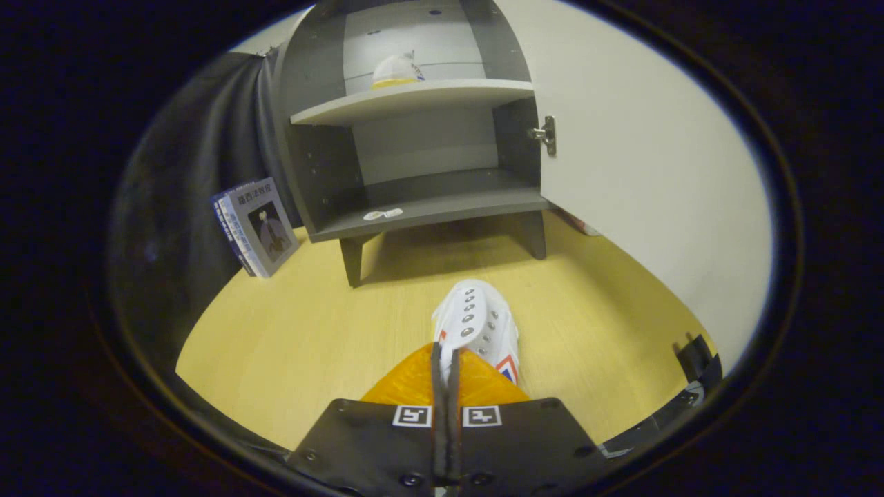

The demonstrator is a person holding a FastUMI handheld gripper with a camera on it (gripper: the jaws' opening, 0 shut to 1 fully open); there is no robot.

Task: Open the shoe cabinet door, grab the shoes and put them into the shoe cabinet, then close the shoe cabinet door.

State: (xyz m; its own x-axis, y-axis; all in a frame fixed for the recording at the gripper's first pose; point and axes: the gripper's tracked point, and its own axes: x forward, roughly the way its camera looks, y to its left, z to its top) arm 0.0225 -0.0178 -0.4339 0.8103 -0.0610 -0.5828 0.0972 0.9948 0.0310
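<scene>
Between the gripper (pixel 446 359) fingers, pressed nearly together, the heel edge of a white lace-up sneaker (pixel 478 324) with metal eyelets is pinched, its toe pointing ahead over the yellow wooden floor (pixel 290 324) toward the open grey shoe cabinet (pixel 414 200), whose white door (pixel 642 159) swings right.

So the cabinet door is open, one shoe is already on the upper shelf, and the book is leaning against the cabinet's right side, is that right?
Not quite. The gripper view shows the book leaning by the cabinet's left side, against the black cloth. The door is open, and a shoe sits on the upper shelf. The gripper is shut on the other shoe.
</scene>
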